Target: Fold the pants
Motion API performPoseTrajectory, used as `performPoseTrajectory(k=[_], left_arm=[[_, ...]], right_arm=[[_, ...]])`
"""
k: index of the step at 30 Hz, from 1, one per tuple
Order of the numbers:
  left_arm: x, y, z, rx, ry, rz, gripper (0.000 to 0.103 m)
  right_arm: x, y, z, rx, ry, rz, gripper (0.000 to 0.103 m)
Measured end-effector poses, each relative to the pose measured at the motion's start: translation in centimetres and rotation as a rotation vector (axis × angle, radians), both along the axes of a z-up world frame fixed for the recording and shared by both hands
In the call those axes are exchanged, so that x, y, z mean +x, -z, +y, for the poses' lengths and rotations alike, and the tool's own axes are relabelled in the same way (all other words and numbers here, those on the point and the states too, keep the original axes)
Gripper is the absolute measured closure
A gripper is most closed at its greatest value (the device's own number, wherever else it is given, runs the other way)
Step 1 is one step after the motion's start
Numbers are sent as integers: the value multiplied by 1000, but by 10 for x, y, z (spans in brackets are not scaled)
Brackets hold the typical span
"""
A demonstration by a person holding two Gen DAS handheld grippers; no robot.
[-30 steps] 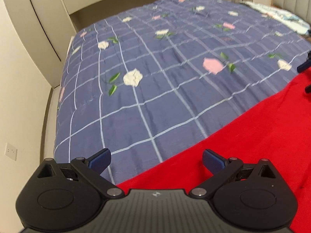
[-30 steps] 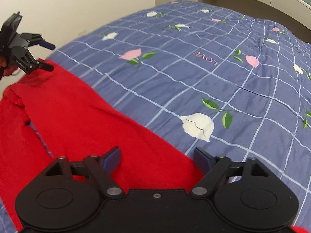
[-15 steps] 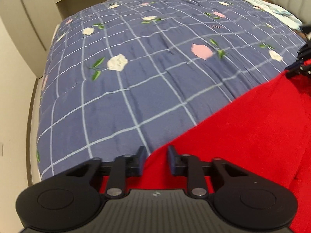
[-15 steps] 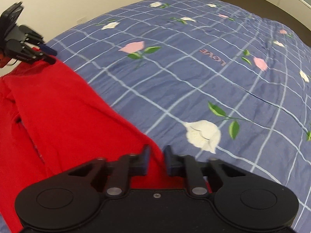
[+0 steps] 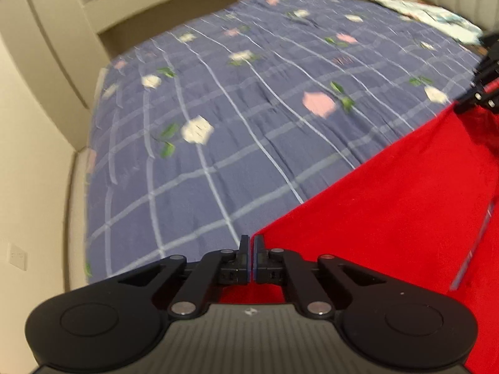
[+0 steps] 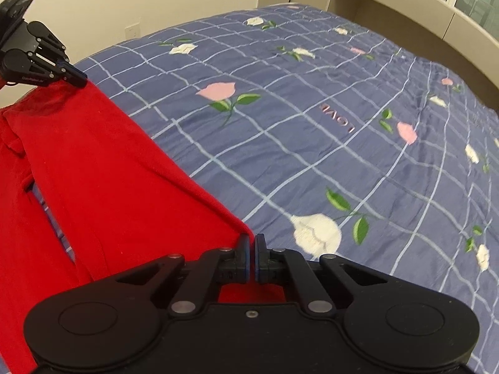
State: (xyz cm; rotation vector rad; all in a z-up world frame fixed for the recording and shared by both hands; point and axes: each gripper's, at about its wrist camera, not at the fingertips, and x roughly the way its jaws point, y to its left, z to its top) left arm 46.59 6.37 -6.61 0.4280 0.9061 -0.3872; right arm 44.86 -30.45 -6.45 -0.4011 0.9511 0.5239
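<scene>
Pants (image 6: 103, 168) of bright red knit are lying along the near edge of the bed, one long edge stretched in a straight line between the two tools. The left gripper (image 5: 251, 246) is clenching a corner of the red cloth, its jaws pressed together with fabric pinched between them; the same tool is showing at the far end of the garment in the right wrist view (image 6: 75, 78). The right gripper (image 6: 252, 244) is likewise pinching the opposite corner of that edge, and it is appearing small at the right border of the left wrist view (image 5: 467, 103). Holding both ends this way is probably meant to keep the edge taut so the layer can be lifted and carried over as one flat sheet, rather than sagging or bunching in the middle. A second strip of red, likely the other leg, is lying closer to the near edge, with a sliver of the bedcover showing between the two.

Underneath, a blue quilt (image 6: 312, 118) with a pale grid, pink and white flowers and an embroidered word is covering the whole bed, slightly wrinkled and otherwise bare toward its far edge. Beige walls and cabinets (image 5: 40, 62) are surrounding the bed, a wall socket (image 6: 132, 31) is sitting low on the wall, and pale patterned bedding (image 5: 436, 15) is resting at one far corner.
</scene>
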Motion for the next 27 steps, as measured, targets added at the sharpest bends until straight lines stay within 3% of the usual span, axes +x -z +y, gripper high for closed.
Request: performPoseTrajectory(k=[7, 10, 14, 19, 27], left_arm=[[13, -19, -2, -2, -147, -153, 103], [17, -13, -10, 36, -198, -169, 103], [9, -19, -9, 42, -191, -194, 103], [-31, -47, -1, 17, -158, -253, 103], [-137, -82, -1, 38, -80, -356, 103]], right_arm=[[14, -14, 12, -49, 59, -188, 102], [23, -9, 25, -93, 85, -245, 102], [20, -10, 36, -124, 99, -276, 103], [-14, -37, 27, -78, 90, -323, 103], [-116, -81, 21, -33, 43, -394, 103]])
